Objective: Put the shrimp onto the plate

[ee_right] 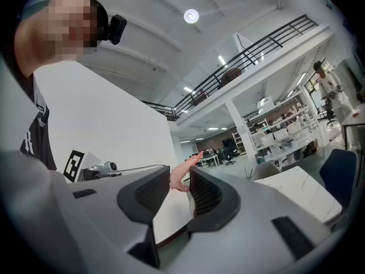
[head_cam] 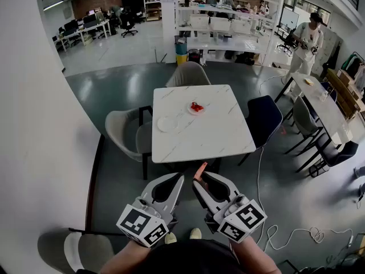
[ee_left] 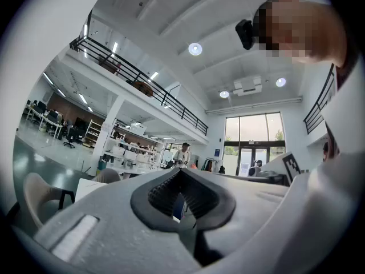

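A pale orange shrimp (head_cam: 200, 171) sticks out from the tips of my right gripper (head_cam: 198, 182), which is shut on it near my body. In the right gripper view the shrimp (ee_right: 181, 173) sits pinched between the two dark pads (ee_right: 206, 194). My left gripper (head_cam: 180, 178) hangs beside it, shut with nothing in it; its jaws meet at the tip in the left gripper view (ee_left: 181, 171). Far ahead stands a white marble table (head_cam: 228, 136) with a small plate (head_cam: 190, 112) that holds red pieces (head_cam: 197, 107), and a bare clear plate (head_cam: 169, 123).
Grey chairs (head_cam: 122, 131) and a dark blue chair (head_cam: 263, 119) surround the table. A white wall (head_cam: 40, 124) runs along my left. A white cable (head_cam: 285, 233) lies on the floor at the right. A person (head_cam: 305, 44) stands at the back right by another table.
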